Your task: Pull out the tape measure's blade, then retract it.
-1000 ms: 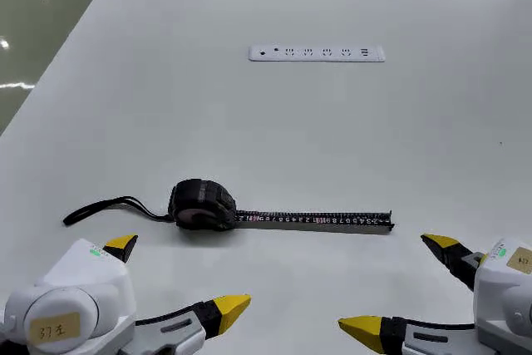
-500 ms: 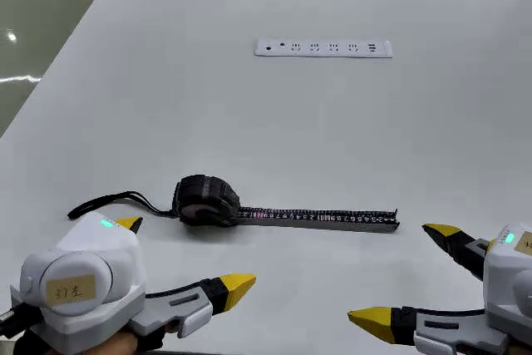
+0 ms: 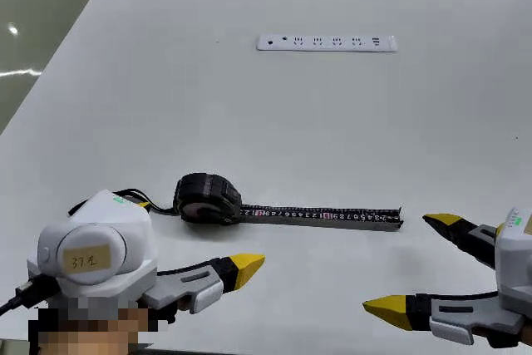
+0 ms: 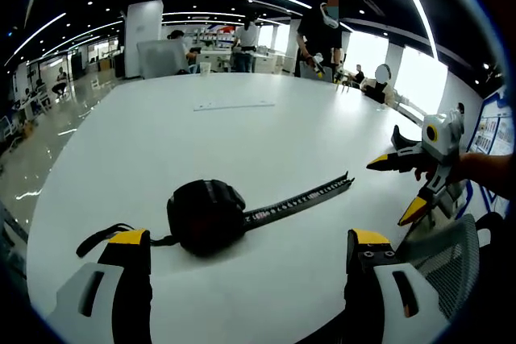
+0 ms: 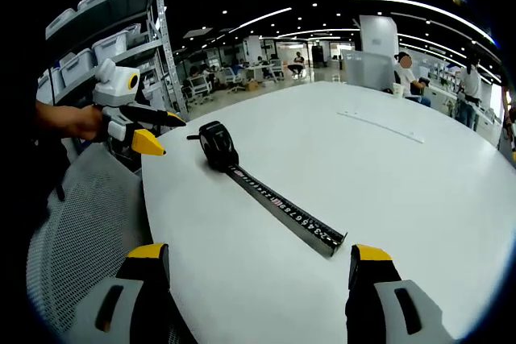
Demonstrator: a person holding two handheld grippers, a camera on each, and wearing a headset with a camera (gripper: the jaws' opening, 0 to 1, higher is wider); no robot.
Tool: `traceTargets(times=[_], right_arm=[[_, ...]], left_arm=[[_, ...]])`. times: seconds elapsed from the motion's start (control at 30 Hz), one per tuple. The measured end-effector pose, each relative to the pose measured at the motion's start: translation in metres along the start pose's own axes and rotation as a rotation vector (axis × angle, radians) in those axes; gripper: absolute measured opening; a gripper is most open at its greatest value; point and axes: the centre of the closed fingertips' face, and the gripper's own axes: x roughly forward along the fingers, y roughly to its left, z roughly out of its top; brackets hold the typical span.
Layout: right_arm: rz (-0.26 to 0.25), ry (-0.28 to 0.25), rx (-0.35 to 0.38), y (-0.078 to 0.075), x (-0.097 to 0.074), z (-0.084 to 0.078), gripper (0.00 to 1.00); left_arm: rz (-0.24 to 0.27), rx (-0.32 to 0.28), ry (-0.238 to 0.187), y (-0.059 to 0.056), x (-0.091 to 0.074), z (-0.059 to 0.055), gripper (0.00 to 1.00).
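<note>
At the near edge of the white table (image 3: 332, 122), the left gripper (image 3: 195, 233), a white-bodied tool with black jaws and yellow tips, is held in a hand at the near left. Its jaws are spread wide and hold nothing. The right gripper (image 3: 411, 264), of the same make, sits at the near right, its jaws also spread apart and empty. Just beyond the left gripper, the black round-cased tape measure (image 3: 208, 199) stands on the tabletop, touched by neither tool. Its dark, numbered blade (image 3: 324, 216) is drawn out and lies flat on the table, running rightward from the case to its hooked end, which stops just left of the right gripper's farther tip. A black wrist strap (image 4: 97, 239) trails from the case to the left and lies loose on the table near the left gripper's jaw. Well beyond the tape measure, toward the far side of the table, a long white power strip (image 3: 327, 42) lies flat, parallel to the blade. In both gripper views, people stand and sit far off in the open, ceiling-lit room behind the table.
</note>
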Motion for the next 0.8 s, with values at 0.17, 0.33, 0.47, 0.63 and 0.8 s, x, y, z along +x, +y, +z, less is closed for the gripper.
traceTargets(times=[0.17, 0.33, 0.47, 0.63, 0.8], right_arm=[[0.019, 0.022, -0.024, -0.006, 0.002, -0.004, 0.89], [0.031, 0.037, -0.045, -0.011, 0.004, -0.006, 0.85], [0.042, 0.045, -0.068, -0.013, 0.005, -0.005, 0.82], [0.043, 0.062, -0.091, -0.019, 0.007, -0.005, 0.76], [0.046, 0.071, -0.106, -0.022, 0.010, -0.005, 0.75]], left_arm=[[0.007, -0.004, 0.008, 0.001, 0.006, 0.000, 0.99], [0.016, -0.021, 0.017, 0.005, 0.011, -0.001, 0.99], [0.023, -0.038, 0.016, 0.008, 0.015, 0.000, 0.99], [0.038, -0.054, 0.017, 0.012, 0.019, 0.001, 0.97], [0.047, -0.068, 0.014, 0.015, 0.024, 0.001, 0.97]])
